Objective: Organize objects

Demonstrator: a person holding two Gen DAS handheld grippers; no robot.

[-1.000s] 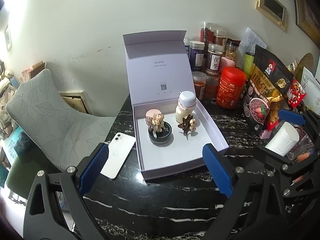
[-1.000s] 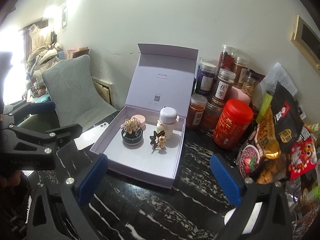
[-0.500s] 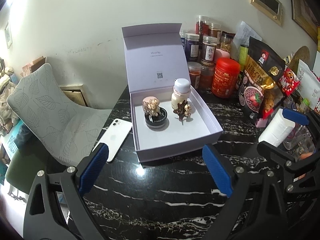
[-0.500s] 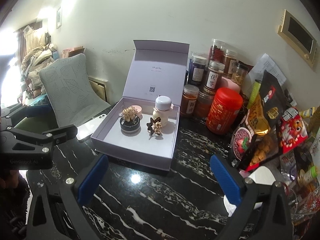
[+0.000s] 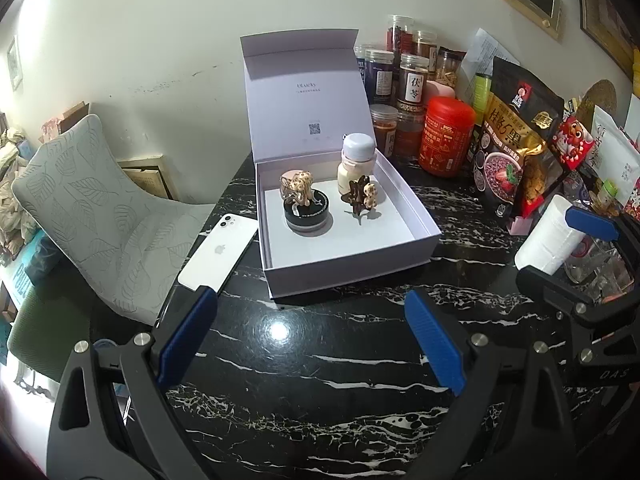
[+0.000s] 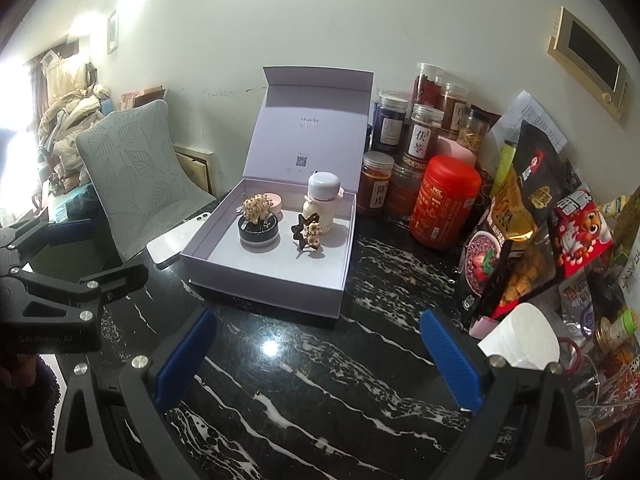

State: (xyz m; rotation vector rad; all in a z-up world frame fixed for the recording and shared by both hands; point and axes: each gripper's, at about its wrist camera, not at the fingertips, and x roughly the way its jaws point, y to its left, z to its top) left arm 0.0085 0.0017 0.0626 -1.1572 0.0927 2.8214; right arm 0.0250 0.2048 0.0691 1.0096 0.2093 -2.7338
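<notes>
An open lavender box (image 5: 352,276) (image 6: 264,296) stands on the black marble table with its lid upright. Inside are a black jar (image 5: 306,218) (image 6: 258,234) with a beige hair claw (image 5: 298,189) on top, a white bottle (image 5: 356,162) (image 6: 322,200) with a pale cap, and a dark brown clip (image 5: 362,198) (image 6: 306,234). A pink round item sits half hidden behind the jar. My left gripper (image 5: 309,295) hangs open over bare table just in front of the box. My right gripper (image 6: 319,316) is likewise open and holds nothing.
A white phone (image 5: 218,250) lies left of the box at the table edge. Jars, a red canister (image 5: 446,136) and snack bags (image 5: 512,148) crowd the right side, with a white paper roll (image 5: 548,240) nearer. A grey chair (image 5: 100,208) stands left.
Both grippers have drawn back from the box, so it looks smaller and more table shows in front of it. The items in the box have not moved.
</notes>
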